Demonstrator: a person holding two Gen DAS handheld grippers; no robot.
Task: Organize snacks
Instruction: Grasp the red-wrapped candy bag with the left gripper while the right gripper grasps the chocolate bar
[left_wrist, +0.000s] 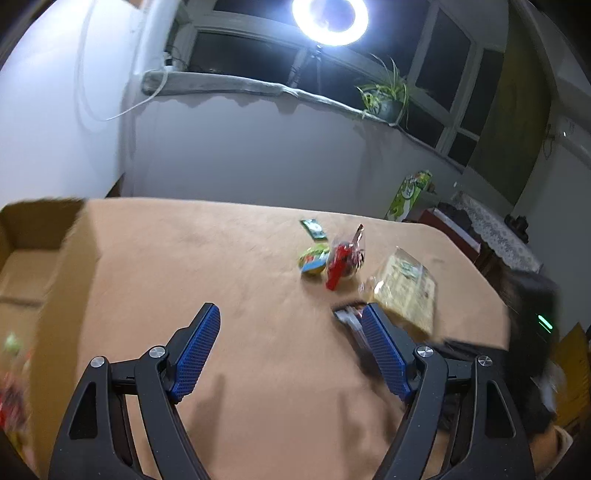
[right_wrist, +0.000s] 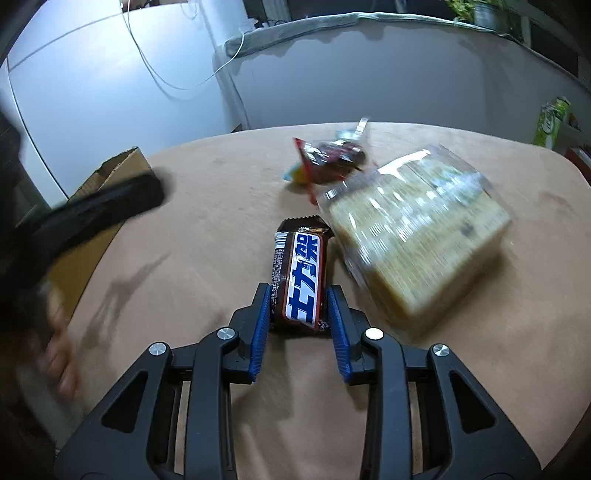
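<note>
Pick step: my right gripper (right_wrist: 297, 304) pinches the chocolate bar (right_wrist: 300, 275); left gripper (left_wrist: 291, 332) gapes wide, holding nothing. Next I must carry the bar to the cardboard box (left_wrist: 26, 236).

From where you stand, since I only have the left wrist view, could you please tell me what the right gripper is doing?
Observer: The right gripper has its jaws closed on the near end of a chocolate bar in a brown wrapper.
Operator: Thank you. Is anything crowding that bar?
Observer: The clear cracker pack lies close on its right. I cannot tell whether they touch.
</note>
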